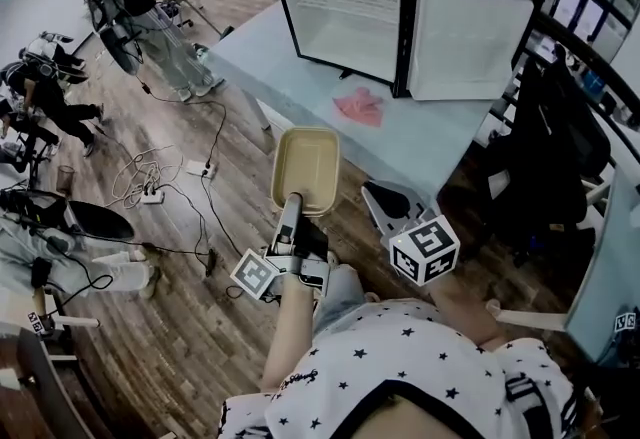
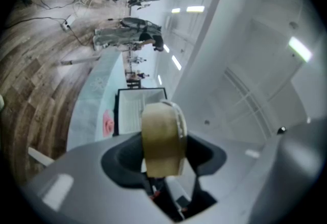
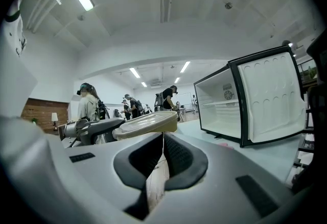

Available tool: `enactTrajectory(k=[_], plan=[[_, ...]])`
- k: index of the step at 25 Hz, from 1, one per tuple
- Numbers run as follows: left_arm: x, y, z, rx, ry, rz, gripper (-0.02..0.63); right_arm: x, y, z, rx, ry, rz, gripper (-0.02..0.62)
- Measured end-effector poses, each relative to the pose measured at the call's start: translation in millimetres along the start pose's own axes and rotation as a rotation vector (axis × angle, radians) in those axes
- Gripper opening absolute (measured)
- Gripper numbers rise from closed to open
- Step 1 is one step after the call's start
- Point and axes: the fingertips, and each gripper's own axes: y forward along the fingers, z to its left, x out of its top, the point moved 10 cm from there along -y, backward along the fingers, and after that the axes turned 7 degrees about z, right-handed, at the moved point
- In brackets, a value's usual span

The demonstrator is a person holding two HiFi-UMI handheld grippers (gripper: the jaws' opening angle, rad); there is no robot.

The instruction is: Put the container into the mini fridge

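Left hand-held gripper (image 1: 292, 202) is clamped on the container (image 1: 306, 165), holding it in the air short of the counter (image 1: 290, 77). Mini fridge (image 1: 345, 17) is open, so I'd say it just needs carrying in. Right hand-held gripper (image 3: 162, 141) is pinched closed on nothing.

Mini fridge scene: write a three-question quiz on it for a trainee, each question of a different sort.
1. True or false: the mini fridge has its door standing open.
2. Which claw holds the container? A) left claw B) right claw C) neither
3. What colour is the cloth lying on the table in front of the fridge?

Key: 1 true; 2 A; 3 pink.
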Motion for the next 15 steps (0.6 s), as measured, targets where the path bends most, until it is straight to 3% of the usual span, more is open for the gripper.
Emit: enactTrajectory(k=[15], plan=[[41,61,34,-0.005,-0.017,0.021,0.224,8,52,-42,-0.029,0.014,0.021,0.023]])
